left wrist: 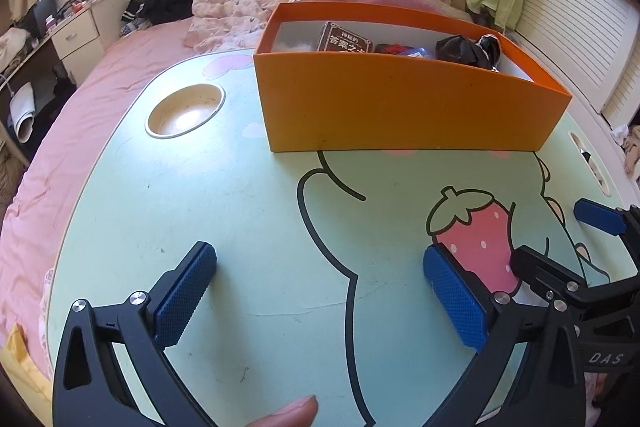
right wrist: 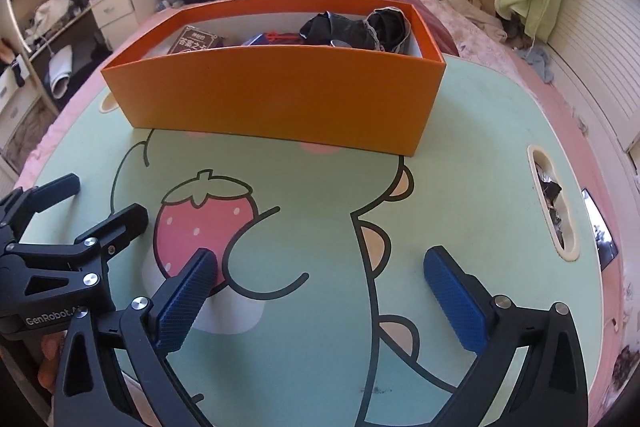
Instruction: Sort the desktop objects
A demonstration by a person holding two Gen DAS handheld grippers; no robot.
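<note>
Left gripper (left wrist: pixel 320 291): fingers spread wide, nothing between them; it hovers low over the near part of the surface.
Right gripper (right wrist: pixel 320 291): fingers spread wide, empty; it sits just beside the left gripper, over the strawberry print.
Surface (left wrist: pixel 240 195): green lap table with a cartoon print, a round cup recess (left wrist: pixel 185 110) at its far left and a slot (right wrist: pixel 554 203) at its right edge. No loose object shows on it in either view.
Orange box (left wrist: pixel 400 103): stands at the far side of the surface, open top, long wall facing the grippers.
Box contents: a dark brown book (left wrist: pixel 346 39) at the left end, a blue and red item (right wrist: pixel 272 38) in the middle, black fabric (right wrist: pixel 360 27) at the right end. A white fluffy item left of the book is too hidden to identify.
Task state, judged: the sorted things appear to lie in the box already; the step in hand is probably a final check or withdrawal.
Technique: keep both sets of fingers apart and clear of the box wall. Scan the slot and the recess for leftovers before ending. If anything needs settling, reach in from above, not across the rim, since the light box would likely slide when pushed.
</note>
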